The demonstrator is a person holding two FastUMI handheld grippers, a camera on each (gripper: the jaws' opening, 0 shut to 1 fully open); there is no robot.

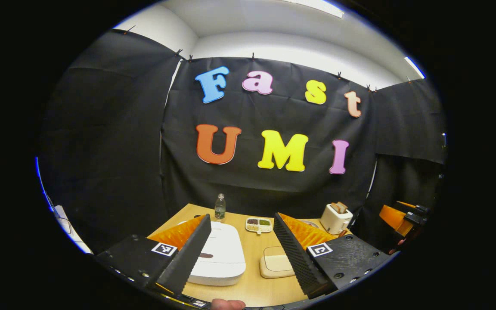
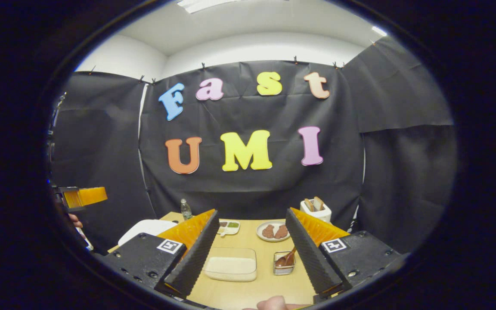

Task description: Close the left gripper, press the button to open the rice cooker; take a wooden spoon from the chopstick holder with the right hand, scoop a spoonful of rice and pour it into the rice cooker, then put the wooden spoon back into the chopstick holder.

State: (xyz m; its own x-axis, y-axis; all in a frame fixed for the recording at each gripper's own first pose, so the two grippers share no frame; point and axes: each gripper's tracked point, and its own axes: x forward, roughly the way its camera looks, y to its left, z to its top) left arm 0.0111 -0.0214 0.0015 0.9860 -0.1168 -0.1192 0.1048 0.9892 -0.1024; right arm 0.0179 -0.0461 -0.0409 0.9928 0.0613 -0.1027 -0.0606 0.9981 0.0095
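White rice cooker (image 1: pixel 217 255), lid down, on the desk (image 1: pixel 252 288).
Wooden spoon (image 2: pixel 287 257) standing in chopstick holder (image 2: pixel 283 267) beside rice tray (image 2: pixel 230 263); left hand-held gripper (image 1: pixel 241 249) and right hand-held gripper (image 2: pixel 252 249) both spread wide, hovering, empty.

Both grippers' jaws wide apart

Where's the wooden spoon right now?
In the right gripper view, the wooden spoon sits in the chopstick holder on the table, just right of the rice container, in front of the plate.
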